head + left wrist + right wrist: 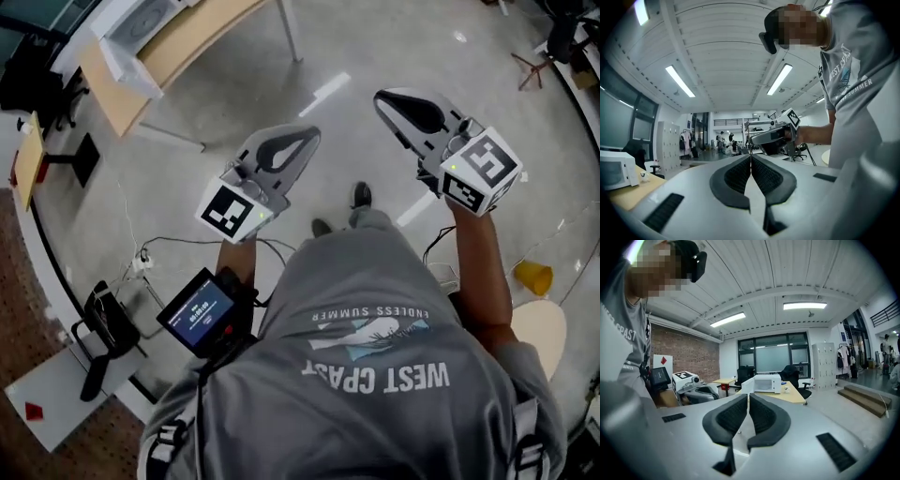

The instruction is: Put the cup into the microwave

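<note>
Both grippers are held out over the floor in front of the person, away from the table. My left gripper (307, 136) (751, 157) is shut with nothing between its pads. My right gripper (384, 97) (748, 397) is also shut and empty. The white microwave (764, 383) (614, 171) stands on a wooden table (183, 42) some way off, and its door looks swung open. A small white thing (786, 389) (643, 176), perhaps the cup, sits on the table beside it. Each gripper shows in the other's view, level with it.
A yellow cup-like object (532, 277) lies on the floor at the right, near a round wooden top (546, 330). A black office chair (105, 323) and cables are at the left. A small screen (199, 311) hangs at the person's chest. Low wooden steps (862, 397) lie right of the table.
</note>
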